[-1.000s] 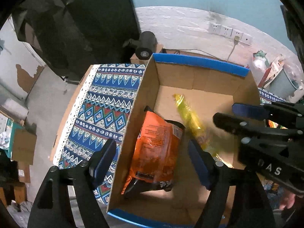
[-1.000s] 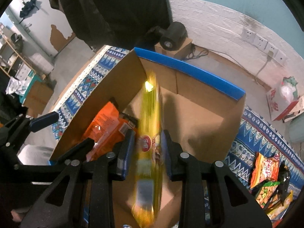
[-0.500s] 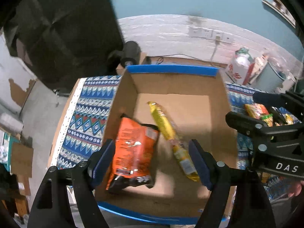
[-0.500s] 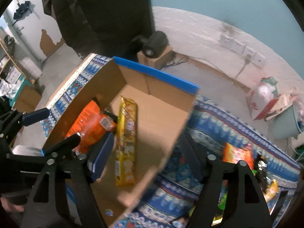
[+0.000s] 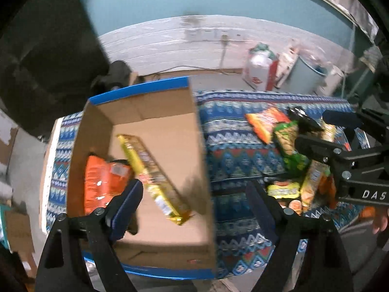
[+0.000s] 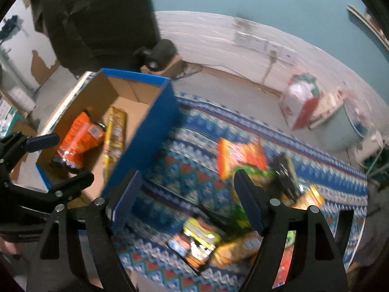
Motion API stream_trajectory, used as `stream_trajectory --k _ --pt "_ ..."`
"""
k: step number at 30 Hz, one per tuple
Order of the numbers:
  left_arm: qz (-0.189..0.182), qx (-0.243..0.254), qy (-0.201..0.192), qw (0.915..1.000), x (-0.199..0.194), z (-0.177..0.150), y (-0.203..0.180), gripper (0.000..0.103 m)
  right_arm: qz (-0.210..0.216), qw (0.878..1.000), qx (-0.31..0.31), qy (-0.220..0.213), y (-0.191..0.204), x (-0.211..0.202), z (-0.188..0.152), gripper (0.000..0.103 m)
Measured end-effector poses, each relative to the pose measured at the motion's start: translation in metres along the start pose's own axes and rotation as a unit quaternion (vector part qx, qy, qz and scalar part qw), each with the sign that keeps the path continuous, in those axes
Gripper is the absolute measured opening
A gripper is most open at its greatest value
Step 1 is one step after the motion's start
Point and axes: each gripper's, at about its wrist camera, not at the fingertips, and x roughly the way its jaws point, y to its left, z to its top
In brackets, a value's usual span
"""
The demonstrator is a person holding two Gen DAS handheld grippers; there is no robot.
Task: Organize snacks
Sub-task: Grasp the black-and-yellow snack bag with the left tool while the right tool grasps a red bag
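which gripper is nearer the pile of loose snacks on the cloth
Right. The right gripper hangs over the cloth at the edge of the snack pile, empty. The left gripper, jaws opening and empty, straddles the cardboard box wall, farther from the pile.

The left gripper (image 5: 194, 199), its jaws opening and empty, hangs over the cardboard box (image 5: 155, 248). An orange bag (image 5: 102, 185) and yellow packet (image 5: 150, 170) lie inside.

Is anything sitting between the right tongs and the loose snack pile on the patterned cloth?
Nothing visible does. The right tongs stand open and empty above the patterned cloth; the snack pile lies just ahead. The cardboard box stands off to their left.
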Motion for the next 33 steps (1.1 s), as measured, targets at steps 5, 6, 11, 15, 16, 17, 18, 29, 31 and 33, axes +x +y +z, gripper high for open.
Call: stream_trajectory --k 5,6,11,15,16,17,18,29,31,33 --pt "-0.015 0.026 0.014 0.9995 0.006 -0.001 -0.032 0.088 -0.015 1.000 0.025 0.001 -0.035 -0.011 -0.021 0.078" --pt "-0.020 0.028 0.019 0.9992 0.008 -0.001 -0.037 0.088 -0.020 0.999 0.032 0.002 -0.044 -0.013 -0.027 0.078" --pt "-0.036 0.045 0.048 0.9972 0.027 -0.006 -0.068 0.088 -0.037 0.997 0.074 0.013 -0.086 -0.016 -0.053 0.078" --pt "-0.047 0.048 0.075 0.9949 0.043 -0.010 -0.085 0.088 -0.047 0.992 0.118 0.022 -0.124 -0.021 -0.074 0.078" --pt "-0.050 0.050 0.082 0.9942 0.047 -0.011 -0.090 0.088 -0.048 0.990 0.131 0.023 -0.134 -0.022 -0.079 0.078" --pt "-0.052 0.051 0.085 0.9938 0.049 -0.012 -0.094 0.088 -0.049 0.988 0.142 0.025 -0.141 -0.023 -0.083 0.078" --pt "-0.053 0.053 0.087 0.9933 0.052 -0.014 -0.099 0.088 -0.051 0.987 0.149 0.026 -0.146 -0.023 -0.086 0.078" --pt "-0.061 0.054 0.124 0.9889 0.078 -0.016 -0.130 0.088 -0.067 0.967 0.237 0.063 -0.195 -0.010 -0.137 0.078" --pt "-0.058 0.053 0.127 0.9887 0.084 -0.017 -0.133 0.088 -0.058 0.963 0.252 0.070 -0.197 -0.004 -0.143 0.078" --pt "-0.056 0.052 0.134 0.9880 0.089 -0.018 -0.135 0.088 -0.050 0.957 0.275 0.076 -0.200 0.003 -0.152 0.078"
